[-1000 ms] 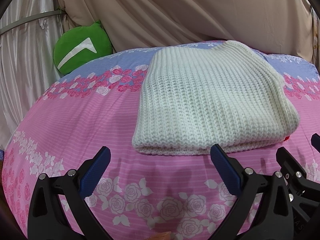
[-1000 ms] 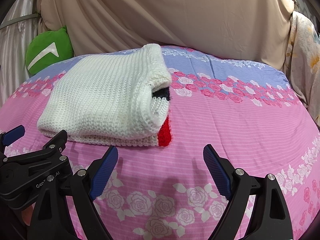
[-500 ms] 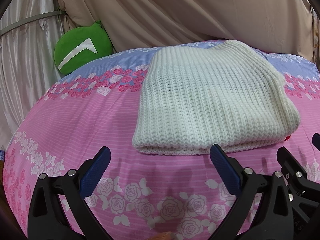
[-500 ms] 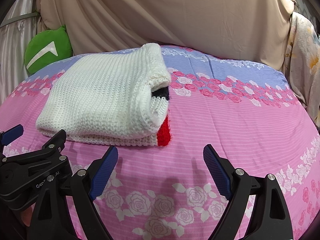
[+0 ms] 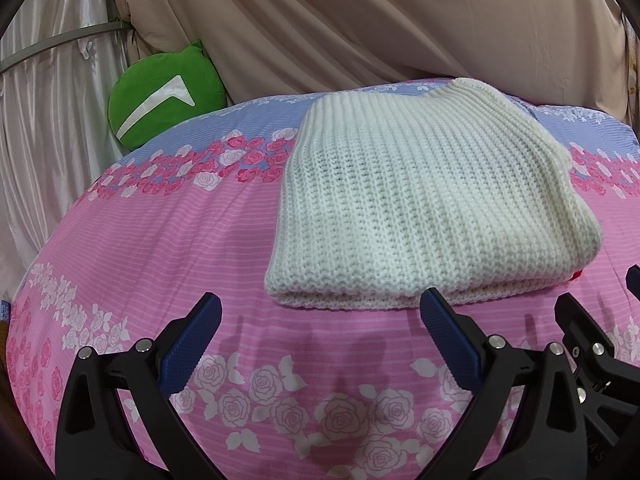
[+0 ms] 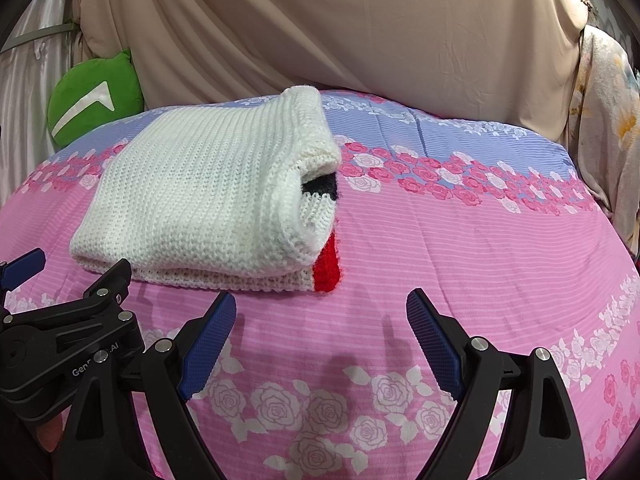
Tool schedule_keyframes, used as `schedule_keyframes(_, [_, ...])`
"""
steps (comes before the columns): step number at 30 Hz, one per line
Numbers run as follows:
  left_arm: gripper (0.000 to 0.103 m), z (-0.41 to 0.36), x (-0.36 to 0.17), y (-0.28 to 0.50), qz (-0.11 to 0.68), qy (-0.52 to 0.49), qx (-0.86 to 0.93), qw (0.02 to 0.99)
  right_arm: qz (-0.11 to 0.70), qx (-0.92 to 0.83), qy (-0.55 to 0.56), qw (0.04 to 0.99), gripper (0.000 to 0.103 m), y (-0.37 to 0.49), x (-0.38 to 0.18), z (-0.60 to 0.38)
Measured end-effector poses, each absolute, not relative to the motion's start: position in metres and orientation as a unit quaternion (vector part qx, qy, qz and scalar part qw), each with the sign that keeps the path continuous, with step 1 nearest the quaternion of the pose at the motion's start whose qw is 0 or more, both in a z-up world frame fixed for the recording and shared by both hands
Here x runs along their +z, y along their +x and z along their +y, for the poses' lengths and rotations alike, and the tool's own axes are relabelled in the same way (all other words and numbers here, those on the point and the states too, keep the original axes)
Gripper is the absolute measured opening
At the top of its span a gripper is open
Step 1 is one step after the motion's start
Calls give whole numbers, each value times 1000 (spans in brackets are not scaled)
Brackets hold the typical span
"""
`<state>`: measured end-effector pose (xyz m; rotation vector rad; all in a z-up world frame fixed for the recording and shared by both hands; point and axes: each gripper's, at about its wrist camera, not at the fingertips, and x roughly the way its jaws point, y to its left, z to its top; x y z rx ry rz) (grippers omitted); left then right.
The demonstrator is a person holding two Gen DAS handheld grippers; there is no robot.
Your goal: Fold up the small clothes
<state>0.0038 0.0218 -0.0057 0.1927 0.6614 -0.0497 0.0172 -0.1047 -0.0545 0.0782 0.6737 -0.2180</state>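
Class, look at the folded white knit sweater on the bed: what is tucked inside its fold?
At the open side of the white knit sweater, a black patch and a red patch peek out. The rest of the inner layers is covered by the top layer.

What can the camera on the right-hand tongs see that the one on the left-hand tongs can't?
Only the right wrist view shows the open side of the folded white sweater, where a black patch and a red patch peek out, plus a pale floral cloth hanging at the far right. Only the left wrist view shows the sweater's closed left fold and more of the silvery curtain. Both show the sweater lying on the pink rose bedspread, the green cushion, the beige drape, and both tongs open and empty: left tongs, right tongs.
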Motion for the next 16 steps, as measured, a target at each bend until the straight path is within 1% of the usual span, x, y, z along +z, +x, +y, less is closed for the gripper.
schedule_keyframes(7, [97, 22, -5, 3, 322, 95, -23, 942, 329, -108, 38, 937, 86, 17, -54, -105])
schedule_keyframes(12, [92, 20, -5, 2, 322, 103, -23, 941, 331, -118, 32, 936, 86, 16, -54, -103])
schedule_keyframes(16, [92, 18, -5, 2, 322, 103, -23, 941, 332, -119, 31, 935, 86, 15, -54, -105])
